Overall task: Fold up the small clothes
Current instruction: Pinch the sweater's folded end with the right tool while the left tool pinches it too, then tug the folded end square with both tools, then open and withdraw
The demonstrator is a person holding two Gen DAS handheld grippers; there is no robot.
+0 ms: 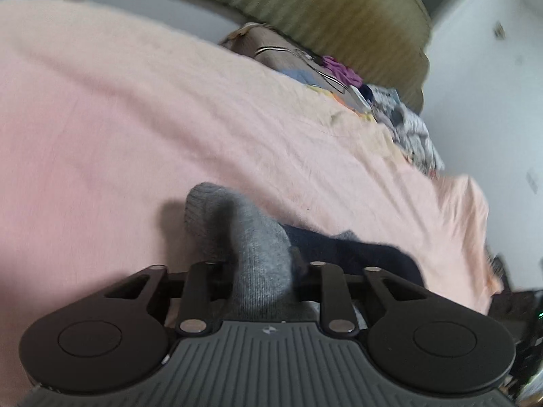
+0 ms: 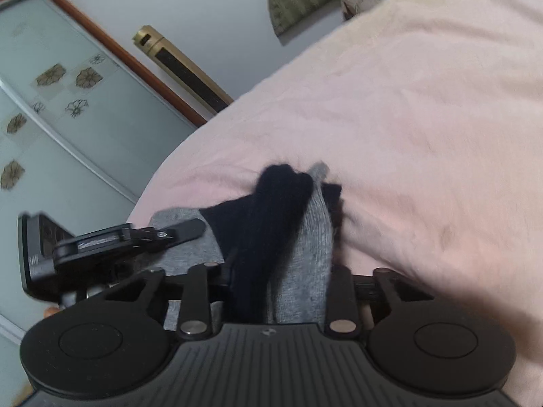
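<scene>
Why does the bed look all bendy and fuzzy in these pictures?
Left wrist view: the round lens curves the pink sheet, and the clothes pile is smeared by motion. Right wrist view: the wardrobe door bends, and the sock looks soft-edged.

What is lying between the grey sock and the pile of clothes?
Only bare pink sheet lies between the grey sock and the clothes pile, in the left wrist view.

I see a bed (image 1: 118, 118) under a pink sheet (image 2: 424, 118). A grey-and-navy sock (image 1: 251, 237) lies on the sheet near me. Far beyond the sock, a heap of clothes (image 1: 390, 108) lies at the bed's edge, against an olive headboard (image 1: 322, 17).
</scene>
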